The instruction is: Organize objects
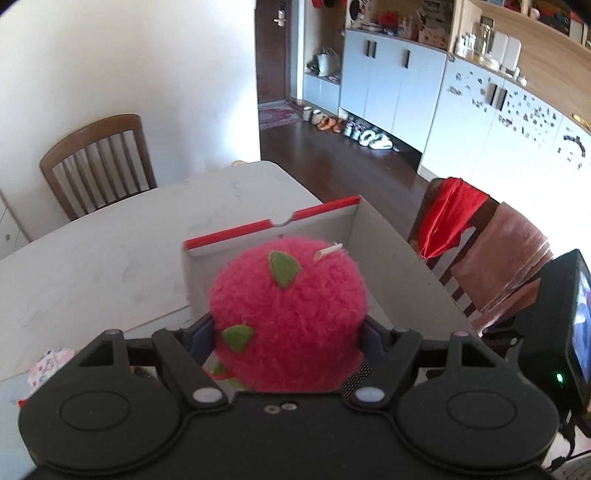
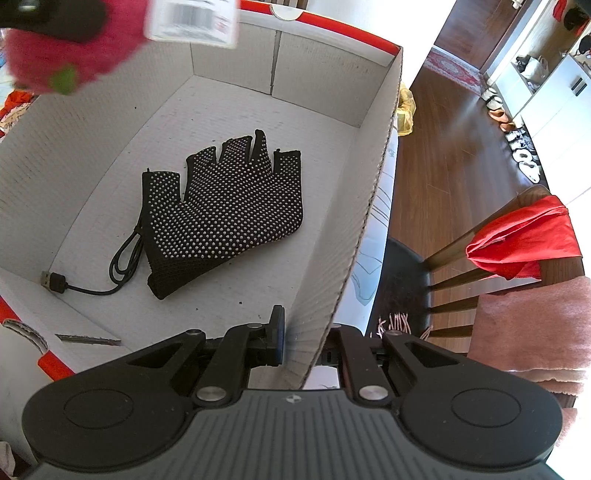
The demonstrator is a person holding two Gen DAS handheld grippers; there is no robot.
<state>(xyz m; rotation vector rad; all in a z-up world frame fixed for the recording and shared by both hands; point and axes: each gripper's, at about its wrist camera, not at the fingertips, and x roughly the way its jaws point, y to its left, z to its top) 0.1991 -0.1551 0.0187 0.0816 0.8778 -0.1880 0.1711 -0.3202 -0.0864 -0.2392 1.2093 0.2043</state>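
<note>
The left tool (image 1: pixel 288 332) pinches a fuzzy pink plush fruit (image 1: pixel 286 317) dotted with green felt leaves, its jaws spread wide around the toy's sides and pressing into the fur. The plush is held in the air just in front of an open cardboard box (image 1: pixel 399 258) with a red-trimmed rim, which stands on a pale tabletop (image 1: pixel 110 251). In the right wrist view the same toy (image 2: pixel 55 55), blurred and trailing a white paper tag (image 2: pixel 192 18), hangs over the box's far left corner. The right tool (image 2: pixel 299 339) is pressed together on the box's near right wall (image 2: pixel 354 240), one finger inside and the other outside the corrugated edge. On the box floor lies a black fingerless glove (image 2: pixel 229 214) covered in pale grip dots, with a coiled black USB cable (image 2: pixel 110 266) touching its left edge. Beyond the tabletop stand two wooden chairs, one (image 1: pixel 99 162) at the far side and one (image 1: pixel 480 251) to the right, draped with a red cloth (image 1: pixel 450 218) and a pink towel (image 1: pixel 506 258).
</note>
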